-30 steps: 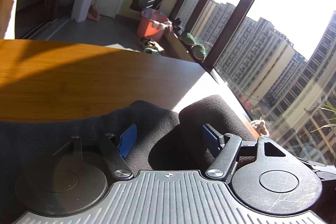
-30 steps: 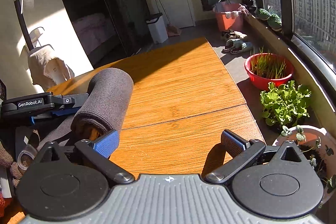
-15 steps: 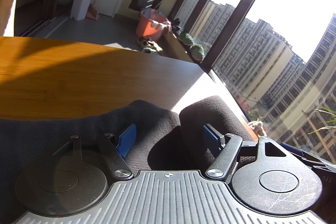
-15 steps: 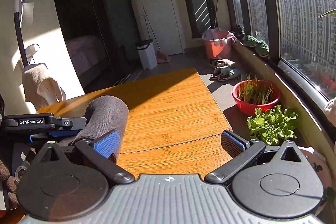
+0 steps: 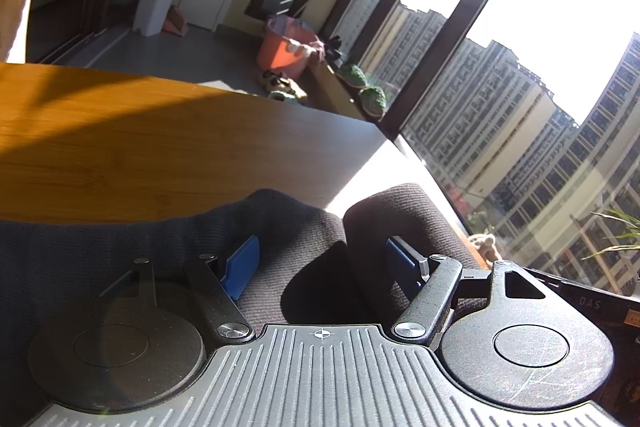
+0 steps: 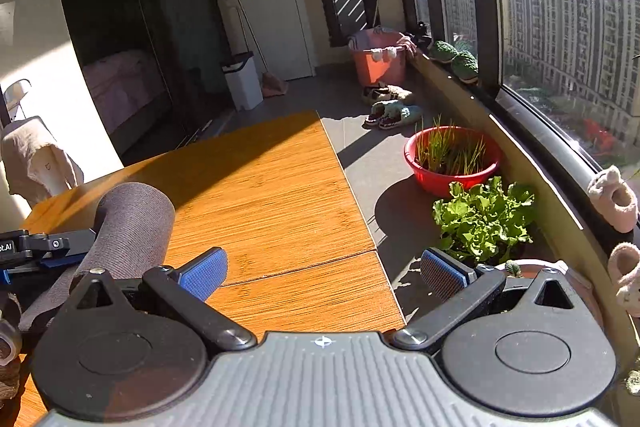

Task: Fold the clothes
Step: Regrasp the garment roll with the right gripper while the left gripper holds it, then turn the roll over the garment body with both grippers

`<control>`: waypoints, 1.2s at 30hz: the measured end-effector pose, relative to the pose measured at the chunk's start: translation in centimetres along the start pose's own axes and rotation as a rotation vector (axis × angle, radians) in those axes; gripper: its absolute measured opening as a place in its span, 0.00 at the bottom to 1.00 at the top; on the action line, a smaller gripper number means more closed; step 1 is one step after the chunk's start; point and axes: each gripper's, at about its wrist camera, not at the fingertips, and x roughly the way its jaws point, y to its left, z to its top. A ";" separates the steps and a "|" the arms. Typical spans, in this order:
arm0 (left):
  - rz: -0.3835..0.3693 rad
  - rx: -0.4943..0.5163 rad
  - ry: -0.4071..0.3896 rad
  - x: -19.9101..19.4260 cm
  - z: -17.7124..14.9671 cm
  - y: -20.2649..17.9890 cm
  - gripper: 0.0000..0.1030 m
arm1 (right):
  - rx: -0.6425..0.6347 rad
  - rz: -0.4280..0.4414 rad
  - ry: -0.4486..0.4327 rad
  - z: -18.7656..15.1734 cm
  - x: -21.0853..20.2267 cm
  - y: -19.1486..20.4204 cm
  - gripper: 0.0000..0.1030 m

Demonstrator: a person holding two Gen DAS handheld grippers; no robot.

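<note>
Two grippers in view, one per wrist cam. Left wrist cam, going left to right: wooden table [image 5: 120, 147] runs across the far half, part sun, part shadow. Dark grey garment [image 5: 100, 247] lies on the near part of the table, right under the left gripper [image 5: 322, 263]. Its jaws stand apart, blue pads [image 5: 241, 265] visible, and cloth bulges up between them; a rolled fold [image 5: 396, 223] rises against the right-side pad. Pads don't pinch the fabric, gap is wide, so the gripper is open w/ cloth sitting btwn the fingers. Far off: white bin [image 5: 154, 5], orange bucket [image 5: 286, 47], then window w/ apartment blocks at right.

Right wrist cam, left to right: beige cloth [image 6: 38, 157] draped on something at far left. Below it the left gripper [image 6: 40, 251] shows side-on, black w/ a white label, touching the garment. The garment's roll [image 6: 132, 227] lies at the table's left side, near edge. Right gripper [image 6: 322, 271] hovers over bare table [image 6: 260, 187] just right of the roll, jaws spread wide, nothing between them. Past the table's right edge on the floor: red basin w/ grass-like shoots [image 6: 452, 159], leafy green plant [image 6: 484, 219] nearer, slippers [image 6: 394, 111] farther. Pink fuzzy items [image 6: 614, 195] at the far right on the window ledge.
</note>
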 end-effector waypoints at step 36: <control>0.029 0.013 0.007 -2.5 2.5 -1.6 0.82 | -0.305 0.025 -0.094 -2.1 1.7 16.0 0.55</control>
